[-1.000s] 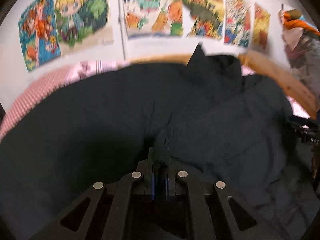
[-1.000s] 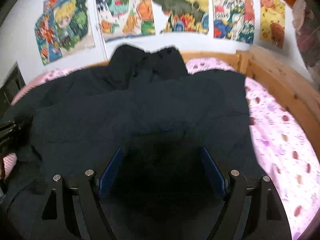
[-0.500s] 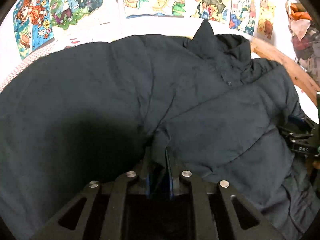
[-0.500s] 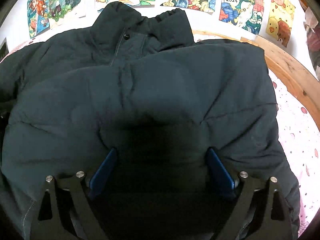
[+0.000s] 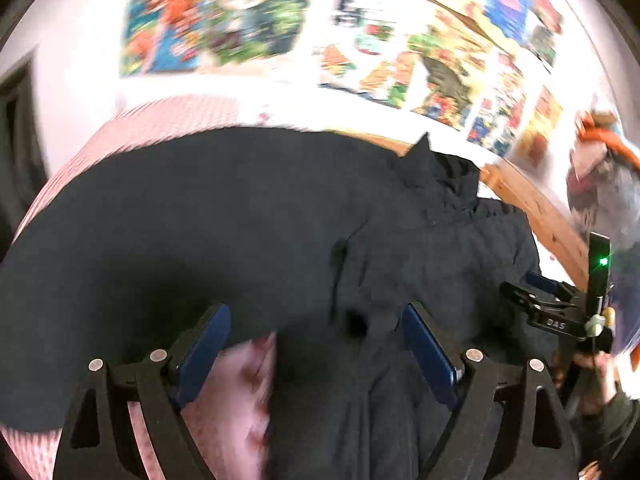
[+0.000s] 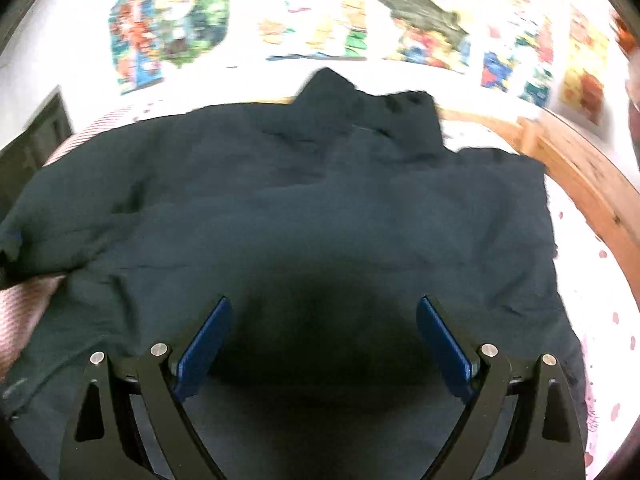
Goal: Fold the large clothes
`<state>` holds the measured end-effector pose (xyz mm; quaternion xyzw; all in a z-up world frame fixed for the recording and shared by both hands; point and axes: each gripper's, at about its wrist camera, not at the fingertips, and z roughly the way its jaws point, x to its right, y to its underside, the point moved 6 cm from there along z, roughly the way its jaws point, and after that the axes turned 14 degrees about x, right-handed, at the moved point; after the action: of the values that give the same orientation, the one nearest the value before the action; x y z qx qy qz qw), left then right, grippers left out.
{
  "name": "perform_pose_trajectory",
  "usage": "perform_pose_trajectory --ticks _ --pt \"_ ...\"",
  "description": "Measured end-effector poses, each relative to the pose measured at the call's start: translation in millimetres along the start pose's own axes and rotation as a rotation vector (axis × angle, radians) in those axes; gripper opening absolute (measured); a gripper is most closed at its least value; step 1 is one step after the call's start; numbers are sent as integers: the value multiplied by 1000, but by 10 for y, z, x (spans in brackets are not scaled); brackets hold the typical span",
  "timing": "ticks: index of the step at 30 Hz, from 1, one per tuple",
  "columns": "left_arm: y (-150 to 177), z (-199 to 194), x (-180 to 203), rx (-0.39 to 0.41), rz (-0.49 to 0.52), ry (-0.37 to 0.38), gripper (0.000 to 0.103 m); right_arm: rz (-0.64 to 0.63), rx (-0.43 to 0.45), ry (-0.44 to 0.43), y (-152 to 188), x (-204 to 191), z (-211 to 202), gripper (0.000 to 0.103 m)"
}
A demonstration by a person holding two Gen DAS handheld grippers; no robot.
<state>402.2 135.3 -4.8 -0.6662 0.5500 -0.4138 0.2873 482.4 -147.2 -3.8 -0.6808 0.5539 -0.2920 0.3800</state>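
A large dark puffy jacket (image 5: 248, 224) lies spread on the pink bed, collar toward the wall; it also fills the right wrist view (image 6: 320, 208). My left gripper (image 5: 316, 320) is open above the jacket's near edge, holding nothing. A fold of the jacket (image 5: 360, 320) lies between its blue pads. My right gripper (image 6: 322, 316) is open and empty above the jacket's lower middle. It also shows at the right of the left wrist view (image 5: 536, 296).
The pink patterned bedsheet (image 5: 236, 392) shows near the left gripper and at the right (image 6: 592, 288). A wooden bed frame (image 6: 580, 176) curves along the right. Colourful posters (image 6: 400, 16) cover the white wall. A pile of clothes (image 5: 608, 184) sits at far right.
My left gripper has opened and let go of the jacket fold, and has pulled back and up. My right gripper stayed open and has drawn back from the jacket.
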Motion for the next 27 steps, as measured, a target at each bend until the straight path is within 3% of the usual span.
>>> perform_pose_trajectory --ticks 4,7,12,15,23,27 --pt "173 -452 -479 -39 -211 -40 88 -59 -10 -77 -83 -488 36 91" --pt "277 -661 -845 -14 -317 -74 90 -57 -34 -115 -98 -783 126 91" --pt "434 -748 -1413 92 -402 -176 90 -81 -56 -58 -72 -1106 374 91" --pt "466 -744 -1641 164 -479 -176 90 -123 -42 -30 -64 -1264 523 91" --pt "378 -738 -1854 270 -549 -149 88 -201 -40 13 181 -1497 831 93" --pt "352 -740 -1907 264 -465 -276 50 -153 -23 5 298 -1443 889 100"
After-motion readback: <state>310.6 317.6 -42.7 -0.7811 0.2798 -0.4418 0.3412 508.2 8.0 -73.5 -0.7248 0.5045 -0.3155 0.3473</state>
